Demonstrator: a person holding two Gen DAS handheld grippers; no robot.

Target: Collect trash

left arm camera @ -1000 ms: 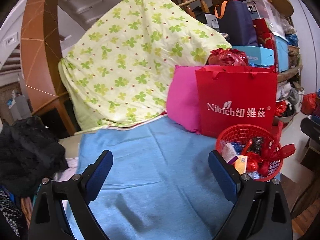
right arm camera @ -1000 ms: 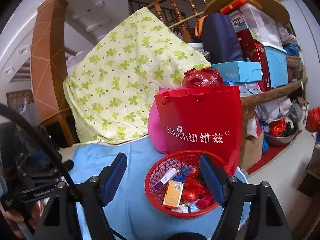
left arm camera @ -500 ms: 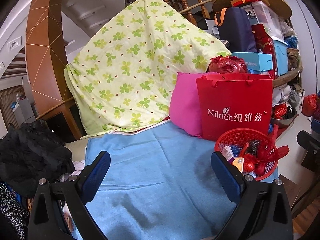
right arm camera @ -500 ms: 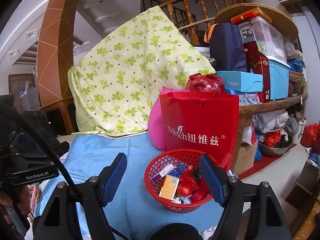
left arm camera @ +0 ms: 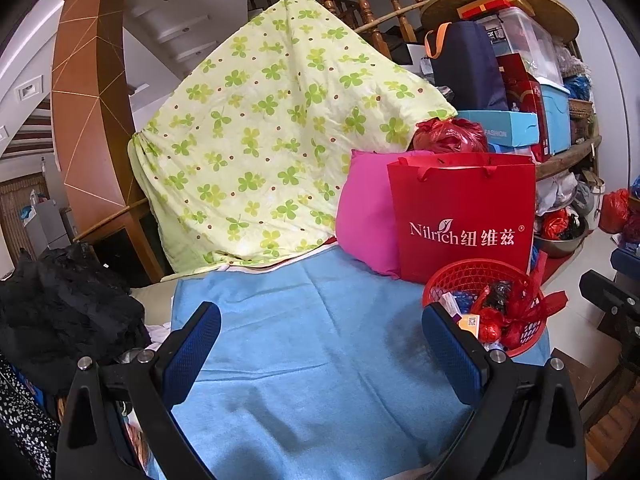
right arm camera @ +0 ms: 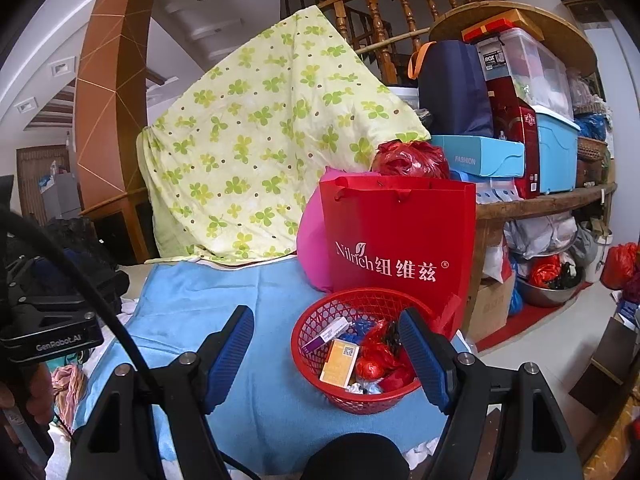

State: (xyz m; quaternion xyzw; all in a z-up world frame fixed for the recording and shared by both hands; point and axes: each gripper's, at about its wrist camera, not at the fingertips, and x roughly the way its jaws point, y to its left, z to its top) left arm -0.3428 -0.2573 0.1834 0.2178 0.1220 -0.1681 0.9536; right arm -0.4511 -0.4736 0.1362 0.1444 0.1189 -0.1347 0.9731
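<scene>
On the blue cloth [left arm camera: 304, 344] our left gripper [left arm camera: 320, 344] hangs with its jaws spread wide and nothing between them. Further right, our right gripper [right arm camera: 326, 350] is likewise spread and empty, its right finger in front of the red basket [right arm camera: 320, 320] of trash. We judge two risks: that finger could knock the light basket off the cloth's right edge, or we could snag the red gift bag [right arm camera: 400, 232] standing just behind it.

Soft, even daylight fills both sharp views, with faint shadows, no glare, and strong fisheye bending toward dark corners.
</scene>
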